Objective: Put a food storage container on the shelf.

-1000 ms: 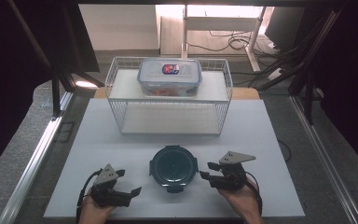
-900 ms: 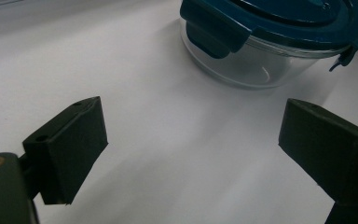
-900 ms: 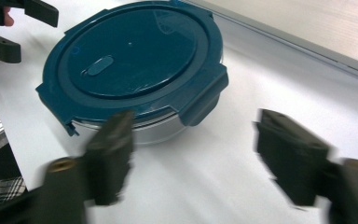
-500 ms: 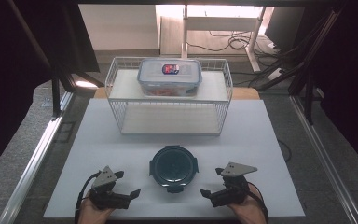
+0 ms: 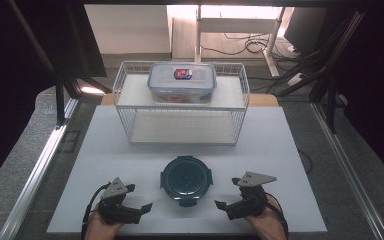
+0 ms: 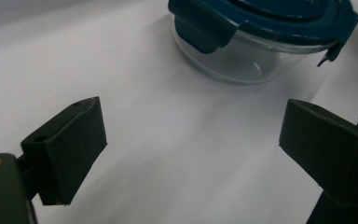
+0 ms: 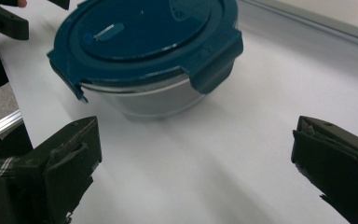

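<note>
A round glass container with a dark teal clip-on lid [image 5: 186, 179] stands at the front middle of the white table, lid on. My left gripper [image 5: 141, 196] lies to its left near the front edge, open, with bare table between its jaws [image 6: 191, 140]; the container [image 6: 261, 42] is ahead of it, apart. My right gripper [image 5: 226, 193] is to the container's right, and its jaws have just been opening. They now stand wide with nothing between them [image 7: 196, 154]. The container [image 7: 149, 42] is just beyond its fingertips, not touched.
A white wire rack [image 5: 182, 107] stands at the back of the table [image 5: 290, 150], with a rectangular clear lidded box [image 5: 182, 81] on its top shelf. Dark frame posts rise at both sides. Bare white surface lies between rack and round container.
The right gripper drew back a little from the round container toward the front edge and its jaws spread wide. The left gripper and the container stayed put.
</note>
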`<state>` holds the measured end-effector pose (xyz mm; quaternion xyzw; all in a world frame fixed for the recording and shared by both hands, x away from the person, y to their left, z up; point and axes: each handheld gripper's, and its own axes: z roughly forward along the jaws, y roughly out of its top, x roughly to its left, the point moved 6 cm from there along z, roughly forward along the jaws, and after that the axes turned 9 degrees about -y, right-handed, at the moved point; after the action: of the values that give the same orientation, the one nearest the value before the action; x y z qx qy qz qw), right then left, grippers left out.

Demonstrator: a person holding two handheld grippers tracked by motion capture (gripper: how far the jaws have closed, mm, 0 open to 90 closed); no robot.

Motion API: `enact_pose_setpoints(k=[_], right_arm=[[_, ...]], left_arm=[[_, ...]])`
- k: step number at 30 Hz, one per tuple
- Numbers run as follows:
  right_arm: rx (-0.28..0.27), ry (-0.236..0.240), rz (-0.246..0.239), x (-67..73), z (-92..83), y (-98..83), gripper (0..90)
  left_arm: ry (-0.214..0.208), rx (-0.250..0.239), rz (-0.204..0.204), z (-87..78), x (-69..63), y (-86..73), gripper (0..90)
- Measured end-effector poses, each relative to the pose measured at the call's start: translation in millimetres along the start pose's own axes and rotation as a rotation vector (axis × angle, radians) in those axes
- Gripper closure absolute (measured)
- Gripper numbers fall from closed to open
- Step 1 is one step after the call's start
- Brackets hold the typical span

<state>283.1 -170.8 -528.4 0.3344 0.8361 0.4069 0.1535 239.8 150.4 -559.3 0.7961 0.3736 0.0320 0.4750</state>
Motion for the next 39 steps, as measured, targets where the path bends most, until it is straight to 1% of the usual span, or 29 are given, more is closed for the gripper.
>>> enact_pose_setpoints(k=[4,5,8,9,10,11,14,15,17,18,19,20,22,23,24,25,26,27,28,29,31,32,33,34,35,36,37,38,39], right_arm=[[-0.001,-0.011,-0.006,2.8,0.7,7.4,1.9],[0.014,-0.002,-0.01,3.9,3.3,10.4,1.3],[0.034,0.0,-0.008,4.6,6.7,12.0,1.3],[0.042,0.025,0.015,6.8,9.0,14.6,1.3],[0.042,0.025,0.015,6.8,9.0,14.6,1.3],[0.058,0.039,0.015,9.3,9.7,18.4,1.5],[0.072,0.037,0.002,11.7,10.9,23.2,2.6],[0.085,0.025,-0.009,12.2,11.5,27.3,5.7],[0.094,0.026,-0.005,11.1,12.6,29.5,7.2],[0.094,0.026,-0.005,11.1,12.6,29.5,7.2],[0.098,0.028,0.014,8.2,14.5,31.5,10.0],[0.098,0.028,0.014,8.2,14.5,31.5,10.0],[0.098,0.036,0.04,5.1,16.1,34.3,12.4],[0.095,0.047,0.065,2.4,17.8,38.5,15.1],[0.095,0.047,0.065,2.4,17.8,38.5,15.1],[0.091,0.065,0.097,0.4,20.0,43.5,16.8],[0.091,0.065,0.097,0.4,20.0,43.5,16.8],[0.095,0.072,0.114,-0.5,21.1,45.7,17.7],[0.107,0.082,0.147,-2.1,25.3,48.9,18.6],[0.107,0.082,0.147,-2.1,25.3,48.9,18.6],[0.123,0.119,0.164,-2.8,30.9,49.5,18.0],[0.13,0.125,0.178,-3.5,34.2,49.1,18.0],[0.146,0.145,0.202,-4.4,40.1,48.0,18.2],[0.146,0.145,0.202,-4.4,40.1,48.0,18.2],[0.165,0.162,0.222,-5.8,45.1,46.4,19.0],[0.165,0.162,0.222,-5.8,45.1,46.4,19.0],[0.179,0.18,0.245,-7.5,48.7,45.2,20.8],[0.179,0.18,0.245,-7.5,48.7,45.2,20.8],[0.185,0.198,0.262,-7.8,50.1,44.6,21.6]], left_arm=[[-0.024,-0.002,-0.013,1.8,-1.7,5.5,5.8],[-0.041,-0.005,-0.017,2.7,-3.2,9.5,5.2],[-0.052,0.003,-0.009,4.5,-5.4,13.2,5.2],[-0.047,0.018,-0.001,7.6,-6.8,17.0,5.9],[-0.047,0.018,-0.001,7.6,-6.8,17.0,6.3],[-0.049,0.031,-0.001,11.2,-7.5,21.6,7.2],[-0.06,0.032,-0.002,14.1,-7.6,27.2,9.1],[-0.067,0.03,-0.003,15.1,-7.3,30.0,11.3],[-0.081,0.021,0.002,17.8,-5.8,38.4,12.8],[-0.081,0.021,0.002,17.8,-5.8,38.4,13.5],[-0.095,0.014,0.005,20.3,-5.1,44.5,13.9],[-0.095,0.014,0.005,20.3,-5.1,44.5,14.0],[-0.112,0.014,0.002,24.7,-4.6,50.5,14.0],[-0.119,0.021,0.003,30.8,-4.1,55.3,13.4],[-0.119,0.021,0.003,30.8,-4.1,55.3,13.2],[-0.124,0.035,0.0,37.6,-3.7,58.6,12.7],[-0.124,0.035,0.0,37.6,-3.7,58.6,11.5],[-0.126,0.04,-0.007,40.9,-2.9,59.8,11.5],[-0.139,0.043,-0.035,46.3,-0.8,61.1,7.3],[-0.139,0.043,-0.035,46.3,-0.8,61.1,6.2],[-0.169,0.046,-0.064,50.0,1.0,61.1,5.9],[-0.174,0.048,-0.076,51.2,2.2,60.9,5.9],[-0.185,0.056,-0.1,53.1,4.7,60.1,6.0],[-0.185,0.056,-0.1,53.1,4.7,60.1,6.4],[-0.214,0.061,-0.133,54.7,6.3,58.8,6.9],[-0.214,0.061,-0.133,54.7,6.3,58.8,7.7],[-0.259,0.066,-0.15,55.0,7.4,56.7,9.1],[-0.259,0.066,-0.15,55.0,7.4,56.7,10.9],[-0.284,0.068,-0.166,55.4,7.4,55.7,10.9]])
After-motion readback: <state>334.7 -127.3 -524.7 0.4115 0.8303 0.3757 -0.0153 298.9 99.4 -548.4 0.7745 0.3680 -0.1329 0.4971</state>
